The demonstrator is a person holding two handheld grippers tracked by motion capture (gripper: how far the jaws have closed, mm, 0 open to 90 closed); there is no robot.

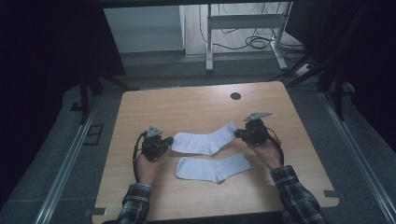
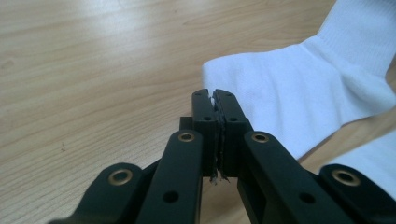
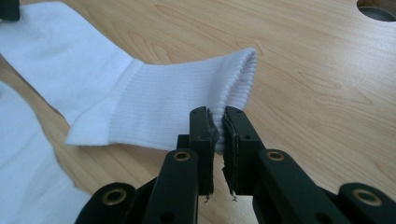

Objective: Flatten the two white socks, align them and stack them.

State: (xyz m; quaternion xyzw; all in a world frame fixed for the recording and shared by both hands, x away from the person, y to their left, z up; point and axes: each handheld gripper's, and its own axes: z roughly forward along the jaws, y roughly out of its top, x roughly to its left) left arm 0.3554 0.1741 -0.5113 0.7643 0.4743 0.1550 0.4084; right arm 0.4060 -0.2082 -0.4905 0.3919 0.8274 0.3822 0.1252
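Two white socks lie on the wooden table (image 1: 154, 107). The farther sock (image 1: 205, 140) stretches between my two grippers. My left gripper (image 1: 168, 142) is shut on its toe end; a sliver of white cloth shows between the closed jaws of the left gripper (image 2: 215, 100), and the farther sock (image 2: 289, 93) spreads away to the right. My right gripper (image 1: 238, 134) is shut on the ribbed cuff, which in the right gripper view lifts off the wood where the right gripper (image 3: 217, 116) pinches the farther sock (image 3: 163, 98). The nearer sock (image 1: 212, 168) lies flat, untouched.
A round cable hole (image 1: 236, 96) sits near the table's far edge, also seen as the hole (image 3: 376, 9) in the right gripper view. The nearer sock (image 3: 23, 177) lies close beside the held one. Bare wood surrounds both socks.
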